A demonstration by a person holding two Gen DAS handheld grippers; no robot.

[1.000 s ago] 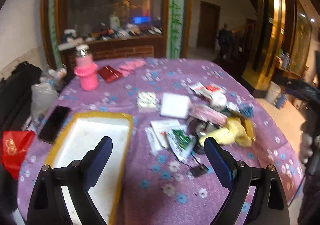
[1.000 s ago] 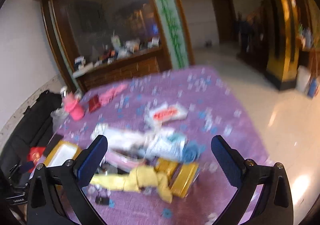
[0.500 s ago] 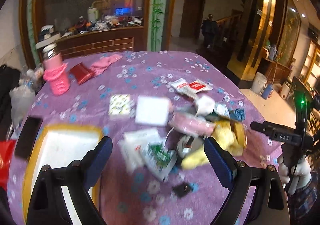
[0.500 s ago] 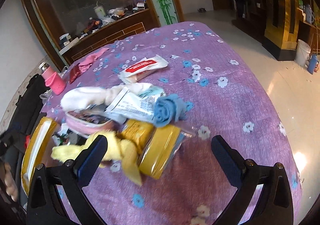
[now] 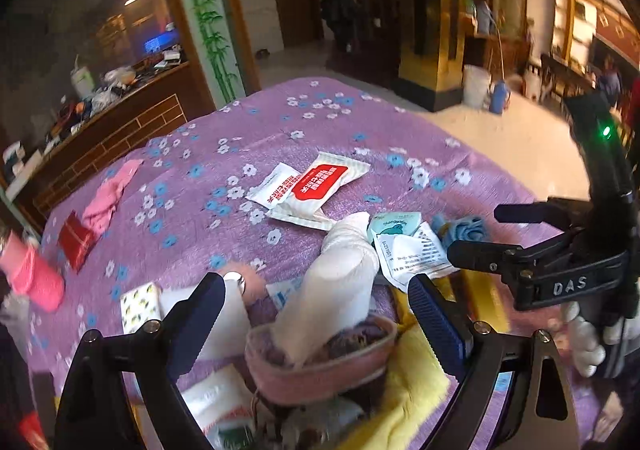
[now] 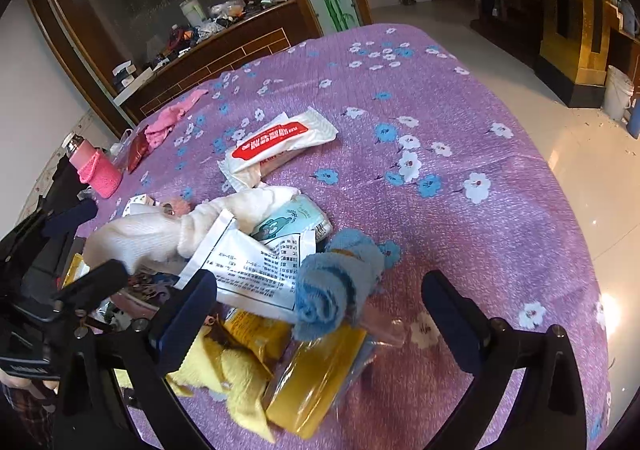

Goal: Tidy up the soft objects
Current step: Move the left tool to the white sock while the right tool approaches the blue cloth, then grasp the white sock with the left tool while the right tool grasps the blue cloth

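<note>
Purple floral tablecloth (image 6: 460, 138), soft stuff heaped at near edge.
Left gripper (image 5: 316, 310) spread wide, straddling white towel (image 5: 336, 290) on the pile, likely lining up a pick; right gripper (image 6: 320, 310) spread, empty, over blue cloth (image 6: 336, 286) and yellow cloth (image 6: 236, 382).

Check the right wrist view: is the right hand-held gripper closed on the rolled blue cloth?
No. The right hand-held gripper is open, and the rolled blue cloth lies on the pile between its fingers, ungripped.

Purple flowered tablecloth (image 6: 460, 98), blue towel (image 6: 336, 286), yellow cloth (image 6: 236, 382), white sock (image 5: 340, 282).
</note>
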